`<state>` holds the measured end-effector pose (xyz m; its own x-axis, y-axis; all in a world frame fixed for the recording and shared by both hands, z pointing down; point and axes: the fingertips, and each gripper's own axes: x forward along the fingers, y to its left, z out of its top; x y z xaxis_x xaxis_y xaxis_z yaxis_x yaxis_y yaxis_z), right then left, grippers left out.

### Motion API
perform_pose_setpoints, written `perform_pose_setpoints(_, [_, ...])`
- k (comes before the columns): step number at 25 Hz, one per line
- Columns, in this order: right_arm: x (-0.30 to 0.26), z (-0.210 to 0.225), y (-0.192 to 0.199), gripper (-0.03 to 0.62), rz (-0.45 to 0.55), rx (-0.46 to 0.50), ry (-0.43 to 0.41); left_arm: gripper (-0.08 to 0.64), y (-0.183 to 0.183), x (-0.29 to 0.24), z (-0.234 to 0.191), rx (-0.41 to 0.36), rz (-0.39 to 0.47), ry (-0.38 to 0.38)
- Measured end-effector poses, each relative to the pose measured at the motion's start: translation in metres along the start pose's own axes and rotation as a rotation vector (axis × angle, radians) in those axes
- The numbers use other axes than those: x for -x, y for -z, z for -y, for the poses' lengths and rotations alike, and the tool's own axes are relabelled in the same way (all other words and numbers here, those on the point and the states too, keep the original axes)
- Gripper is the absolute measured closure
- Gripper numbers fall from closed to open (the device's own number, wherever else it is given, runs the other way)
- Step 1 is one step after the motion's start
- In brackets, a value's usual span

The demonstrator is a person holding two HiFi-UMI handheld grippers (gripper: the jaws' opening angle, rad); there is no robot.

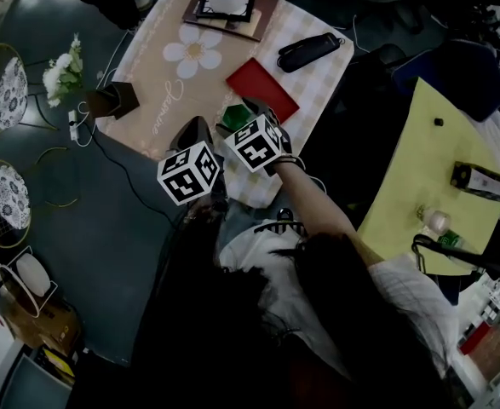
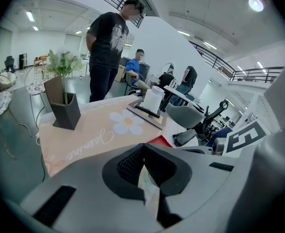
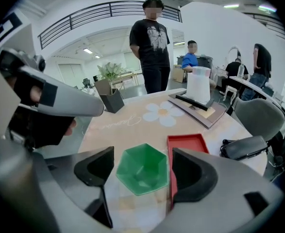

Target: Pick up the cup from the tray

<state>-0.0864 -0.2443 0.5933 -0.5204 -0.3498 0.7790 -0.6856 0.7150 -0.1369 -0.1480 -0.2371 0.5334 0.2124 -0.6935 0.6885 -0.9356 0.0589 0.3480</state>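
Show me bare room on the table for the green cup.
Bare patch: the flower-print cloth between the dark vase, the wooden tray and the red tray. Crowded: the near edge, where the green cup sits between the right gripper's open jaws, beside the red tray.

Green cup [image 3: 143, 169]; red tray [image 3: 193, 143]; peach tablecloth [image 1: 147, 83], white daisy print [image 1: 193, 49]; dark grey planter [image 3: 114, 101]; black pouch [image 1: 307, 51].

Cup [image 3: 142, 170] sits on the worktop [image 3: 127, 127], just left of the flat tray [image 3: 187, 147], between the right tool's [image 3: 142, 165] jaws. Behind both, a canister [image 3: 198, 84] stands on a board [image 3: 200, 111]. Pouch [image 3: 242, 147] right of the tray, plant holder [image 3: 112, 100] far left.
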Motion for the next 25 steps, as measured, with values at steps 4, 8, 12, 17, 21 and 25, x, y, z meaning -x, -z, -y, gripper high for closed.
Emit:
perform_pose_setpoints(4, [0.024, 0.004, -0.016, 0.232, 0.078, -0.029, 0.02, 0.552, -0.004, 0.005, 0.008, -0.015, 0.02, 0.017])
perform_pose_setpoints(8, [0.052, 0.013, -0.033, 0.235, 0.181, -0.101, 0.053, 0.552, -0.009, 0.012, 0.019, -0.036, 0.039, 0.044])
perform_pose_setpoints(12, [0.076, 0.015, -0.045, 0.247, 0.257, -0.144, 0.054, 0.552, -0.014, 0.018, 0.033, -0.066, 0.063, 0.077])
perform_pose_setpoints(17, [0.106, 0.023, -0.046, 0.45, 0.32, -0.2, 0.153, 0.552, -0.014, 0.03, 0.052, -0.101, 0.079, 0.12])
perform_pose_setpoints(21, [0.123, 0.028, -0.04, 0.576, 0.343, -0.238, 0.219, 0.552, -0.014, 0.04, 0.064, -0.121, 0.1, 0.148])
perform_pose_setpoints(25, [0.132, 0.028, -0.032, 0.58, 0.342, -0.272, 0.24, 0.552, -0.012, 0.049, 0.073, -0.135, 0.117, 0.169])
